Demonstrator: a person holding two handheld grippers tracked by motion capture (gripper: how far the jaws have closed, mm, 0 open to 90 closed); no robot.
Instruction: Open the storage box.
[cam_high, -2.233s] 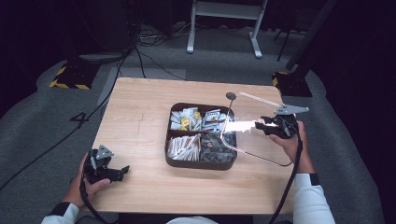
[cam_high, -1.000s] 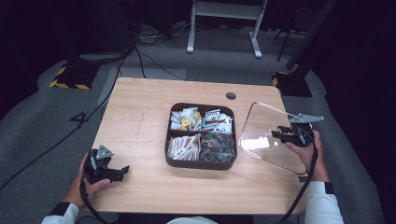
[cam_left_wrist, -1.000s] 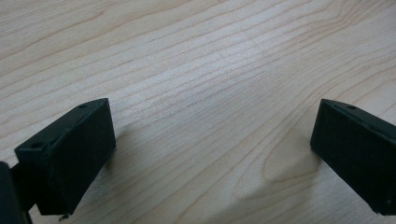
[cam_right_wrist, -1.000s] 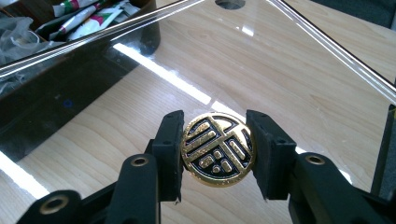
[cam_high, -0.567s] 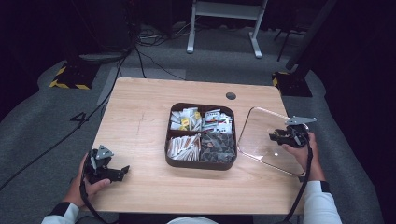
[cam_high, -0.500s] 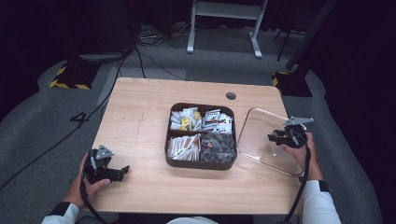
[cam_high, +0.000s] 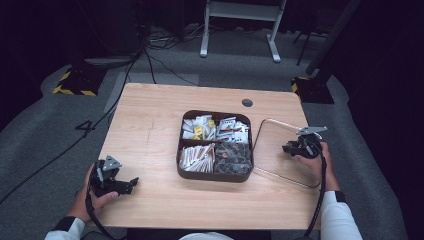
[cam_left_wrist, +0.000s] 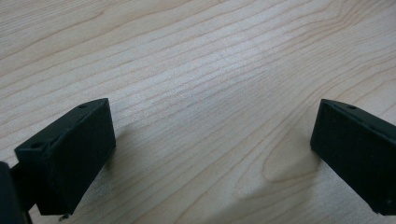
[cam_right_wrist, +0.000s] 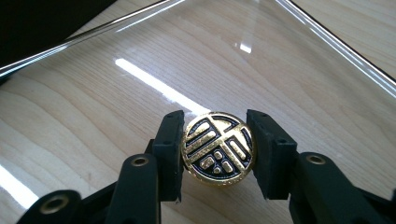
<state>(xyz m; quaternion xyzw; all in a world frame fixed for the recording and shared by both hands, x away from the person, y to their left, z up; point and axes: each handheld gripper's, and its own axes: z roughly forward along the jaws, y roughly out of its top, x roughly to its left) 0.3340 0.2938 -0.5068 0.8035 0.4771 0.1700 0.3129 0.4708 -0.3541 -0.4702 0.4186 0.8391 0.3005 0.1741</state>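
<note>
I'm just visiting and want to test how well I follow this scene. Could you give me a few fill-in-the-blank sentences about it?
1. The right gripper is shut on the clear lid's round black-and-____ knob.
2. The clear lid is to the ____ of the brown box in the high view.
3. The box has ____ compartments.
4. The left gripper has its jaws ____ above bare wood.

Missing words: gold; right; four; open

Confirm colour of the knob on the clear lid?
Gold pattern on black; the knob shows best in the right gripper view.

Tabletop (cam_high: 150, 130) bright under overhead light; room beyond it dark, grainy. Soft shadows pool under my left gripper's (cam_left_wrist: 212, 154) jaws. White glare streaks across the clear lid (cam_right_wrist: 289, 60). My near jaws look slightly soft.
</note>
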